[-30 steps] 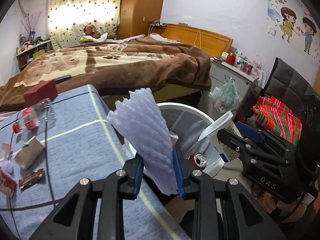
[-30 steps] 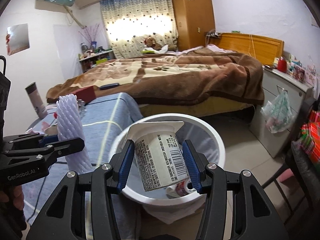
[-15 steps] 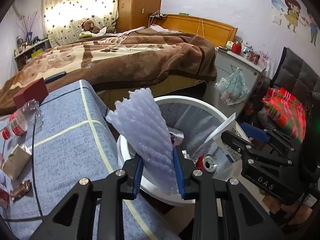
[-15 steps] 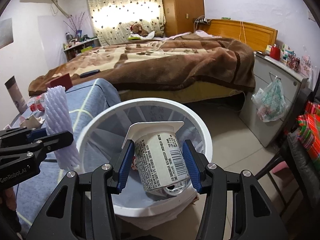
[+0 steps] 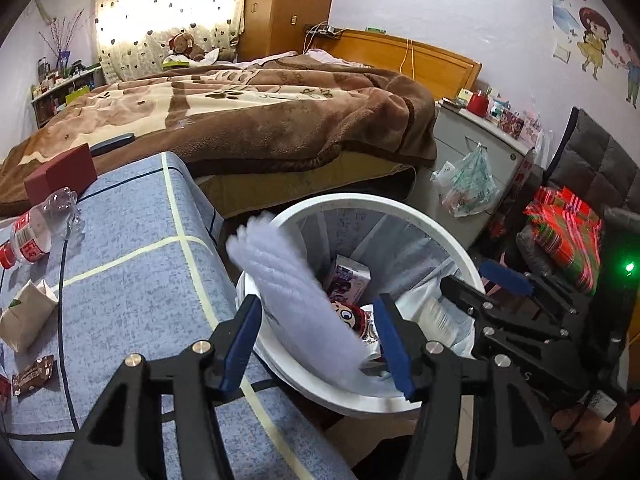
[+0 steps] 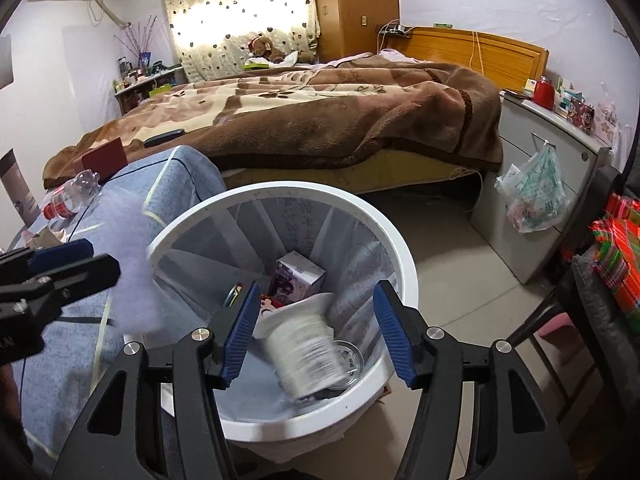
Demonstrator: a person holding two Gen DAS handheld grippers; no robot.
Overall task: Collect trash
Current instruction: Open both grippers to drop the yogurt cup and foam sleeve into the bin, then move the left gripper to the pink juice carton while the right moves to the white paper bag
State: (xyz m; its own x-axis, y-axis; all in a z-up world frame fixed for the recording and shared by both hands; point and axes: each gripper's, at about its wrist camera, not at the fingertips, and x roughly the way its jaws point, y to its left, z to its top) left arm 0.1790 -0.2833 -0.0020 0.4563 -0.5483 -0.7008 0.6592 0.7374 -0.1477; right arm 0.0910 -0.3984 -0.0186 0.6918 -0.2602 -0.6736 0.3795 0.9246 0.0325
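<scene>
Right wrist: blurred white cup (image 6: 304, 354) over bin (image 6: 404, 264).

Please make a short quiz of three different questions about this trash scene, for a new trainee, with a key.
1. True or false: the right gripper grips the white cup.
2. What lies between the left gripper's open jaws? A) foam net B) red box C) plastic bottle
3. Fill in: both items are dropping into the white ___.

Key:
1. False. Its jaws have just been opening, and the blurred cup is falling free.
2. A. The jaws have just been opening, and the net is tipping into the bin.
3. bin
</scene>
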